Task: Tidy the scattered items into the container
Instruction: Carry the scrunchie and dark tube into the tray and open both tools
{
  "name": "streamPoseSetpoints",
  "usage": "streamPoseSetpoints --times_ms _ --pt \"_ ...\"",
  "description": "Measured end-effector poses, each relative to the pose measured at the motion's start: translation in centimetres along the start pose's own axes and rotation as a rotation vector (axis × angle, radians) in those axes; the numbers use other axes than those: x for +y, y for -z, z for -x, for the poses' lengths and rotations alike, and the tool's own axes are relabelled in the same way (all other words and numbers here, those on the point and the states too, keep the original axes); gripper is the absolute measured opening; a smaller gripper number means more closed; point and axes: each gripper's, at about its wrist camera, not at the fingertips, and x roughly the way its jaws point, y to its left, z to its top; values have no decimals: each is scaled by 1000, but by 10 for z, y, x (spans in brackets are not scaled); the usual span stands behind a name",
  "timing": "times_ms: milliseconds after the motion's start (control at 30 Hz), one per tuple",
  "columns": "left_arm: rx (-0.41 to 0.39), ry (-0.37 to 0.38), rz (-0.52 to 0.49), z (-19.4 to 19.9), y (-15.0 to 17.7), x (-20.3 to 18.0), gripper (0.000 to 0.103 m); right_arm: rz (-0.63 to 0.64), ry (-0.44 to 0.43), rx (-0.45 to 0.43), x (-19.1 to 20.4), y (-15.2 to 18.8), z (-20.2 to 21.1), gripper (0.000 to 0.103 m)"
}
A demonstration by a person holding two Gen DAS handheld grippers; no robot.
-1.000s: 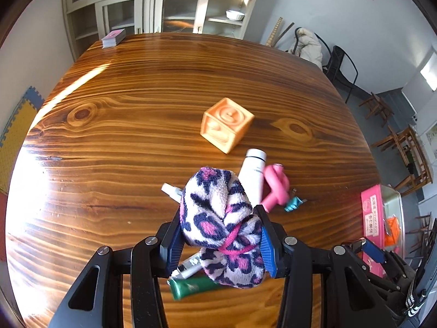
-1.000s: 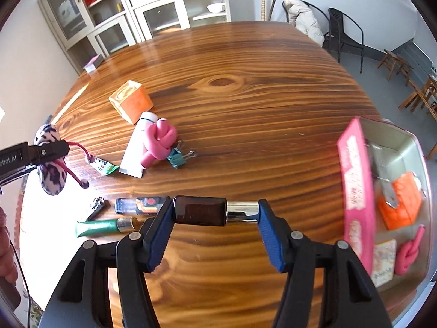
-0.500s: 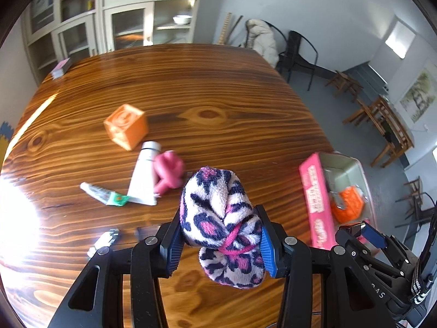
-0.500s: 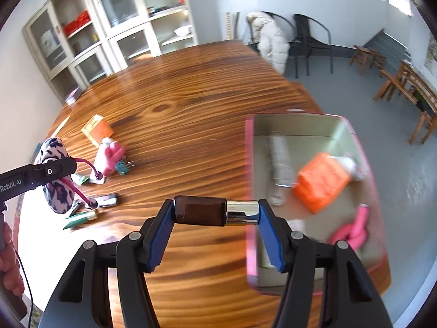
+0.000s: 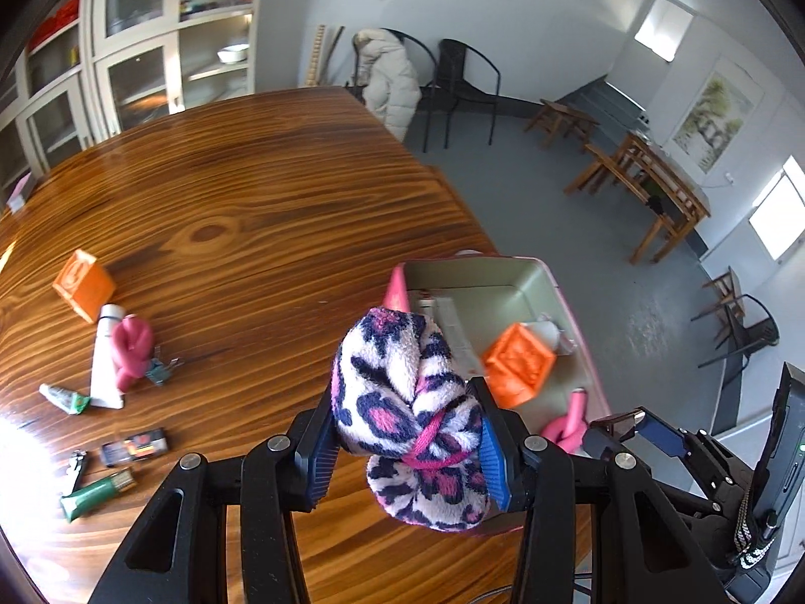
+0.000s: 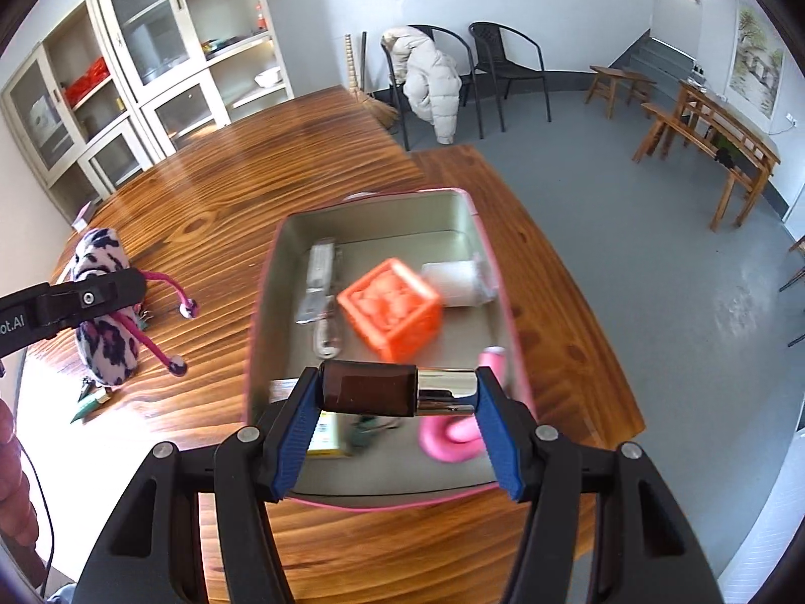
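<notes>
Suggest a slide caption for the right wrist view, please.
Right gripper carries a brown-and-silver tube over the pink tin.

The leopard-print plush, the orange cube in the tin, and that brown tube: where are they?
leopard-print plush (image 5: 407, 402): left wrist view, its fuzzy middle.
orange cube (image 6: 390, 309): right wrist view, its top face.
brown tube (image 6: 370, 388): right wrist view, its dark body.

Bright daylight fills both views. A blown-out white glare washes the lower left of the glossy striped wooden tabletop (image 5: 241, 211), and pale windows (image 5: 659, 30) glow on the far wall. Fisheye bending curves the room, with black vignette at the corners. In the right wrist view the pink-rimmed metal container (image 6: 382, 221) and its contents are motion-smeared.
</notes>
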Motion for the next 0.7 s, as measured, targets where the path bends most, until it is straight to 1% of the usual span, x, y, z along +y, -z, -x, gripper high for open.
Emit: streamPoseSetpoints --times_ms 133,300,367,433,467,500,533,567,700 --pt "2 25 -26 -11 -6 -27 49 3 3 -8 -20 -3 4 64" --pt "7 37 -43 -21 -11 -51 50 4 -15 -6 -36 -5 4 64" --pt "16 30 -35 -24 -13 -55 59 10 -29 -5 -40 -6 3 64" --pt "18 19 -17 -27 -15 -57 88 15 -54 2 -41 -8 1 65" --pt "9 18 -9 -26 -16 -56 89 13 -68 4 -41 -8 0 66" --pt "0 15 -3 -25 -16 -55 89 11 -77 7 -43 -9 -1 74" --pt "-3 8 -1 -25 -16 -54 89 9 -88 11 -43 -9 -3 79" --pt "-4 -4 2 -25 -16 -53 89 7 -96 11 -43 -9 -4 82" --pt "3 -33 31 -24 -14 -42 89 -1 -110 22 -44 -10 -9 82"
